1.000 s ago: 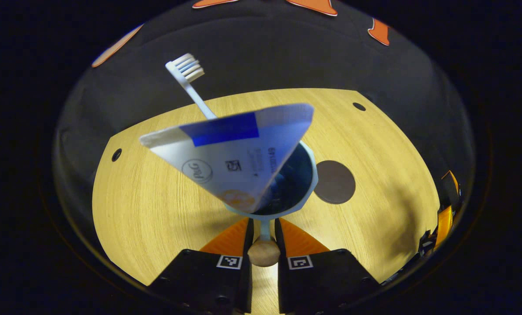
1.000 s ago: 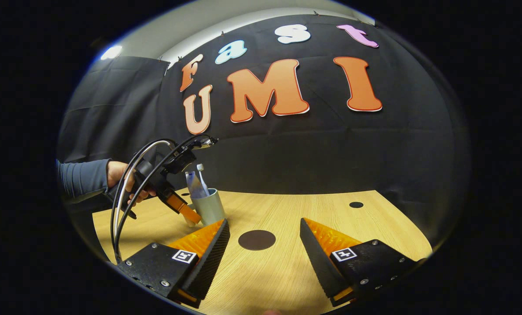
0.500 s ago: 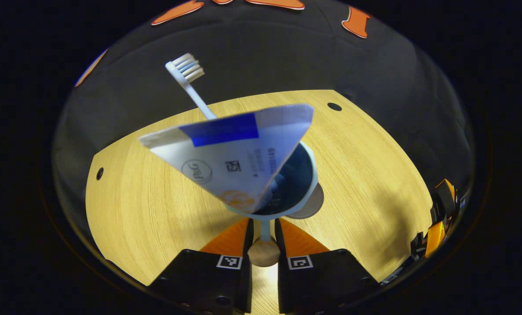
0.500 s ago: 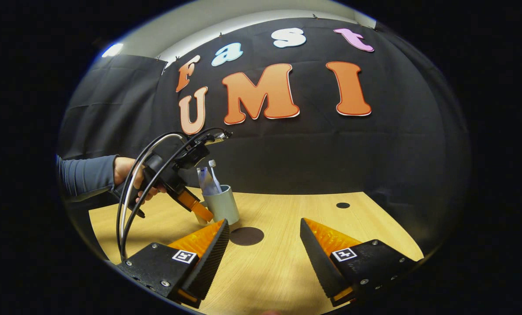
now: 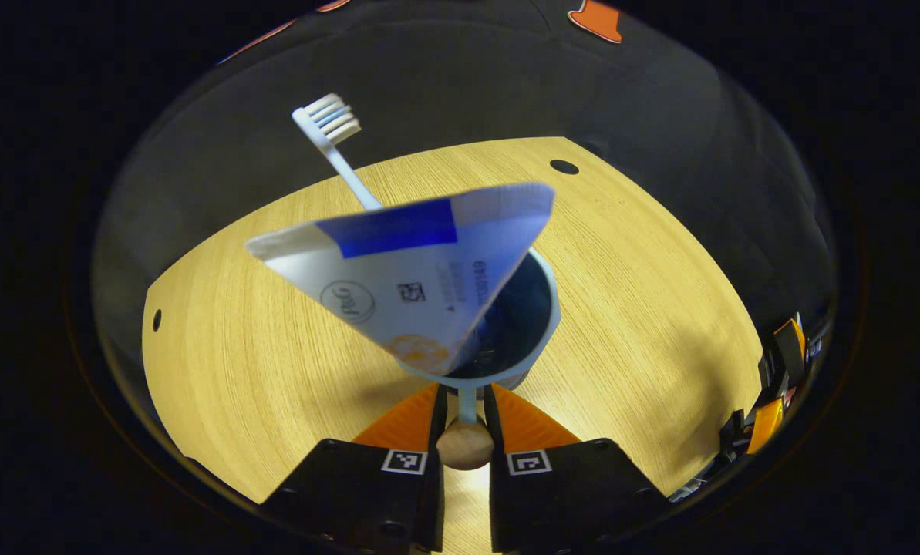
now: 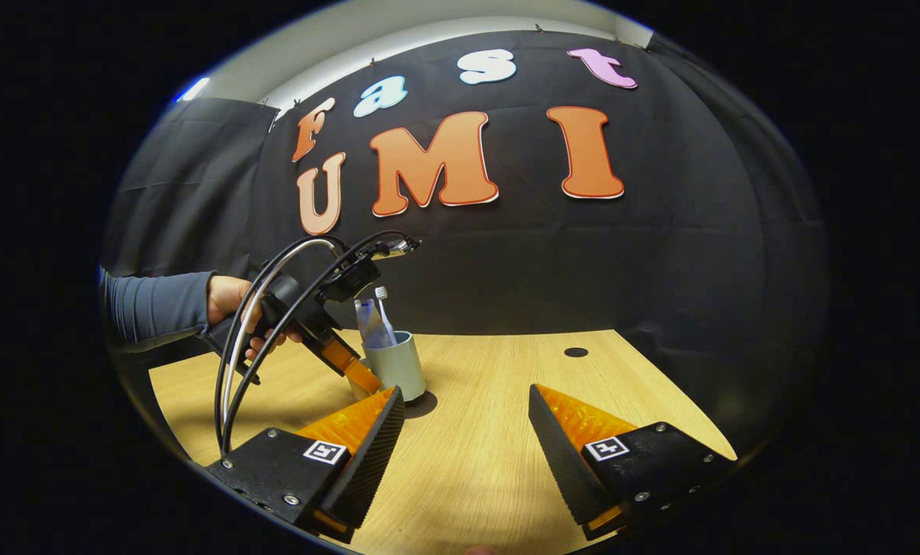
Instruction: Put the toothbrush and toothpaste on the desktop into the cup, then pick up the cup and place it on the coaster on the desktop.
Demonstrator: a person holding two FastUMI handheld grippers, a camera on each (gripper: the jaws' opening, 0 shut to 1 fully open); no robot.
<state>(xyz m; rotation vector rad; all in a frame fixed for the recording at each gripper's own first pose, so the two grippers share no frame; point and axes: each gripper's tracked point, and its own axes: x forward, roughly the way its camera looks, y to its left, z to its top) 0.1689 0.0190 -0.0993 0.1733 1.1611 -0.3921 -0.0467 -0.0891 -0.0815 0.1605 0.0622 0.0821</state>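
In the left gripper view, the left tongs (image 5: 466,401) are pressed together on the thin handle of the cup (image 5: 540,308), with a rounded wooden knob (image 5: 465,445) between the fingers nearer the camera. The toothpaste (image 5: 406,274) leans out of the cup and hides much of its mouth; the toothbrush (image 5: 328,127) stands behind it, head up. Bare bench (image 5: 236,347) lies open on both sides, out to its far curved edge. The coaster is hard to make out beneath the cup. In the right gripper view, the right tongs (image 6: 466,432) are spread wide, holding nothing, over open bench.
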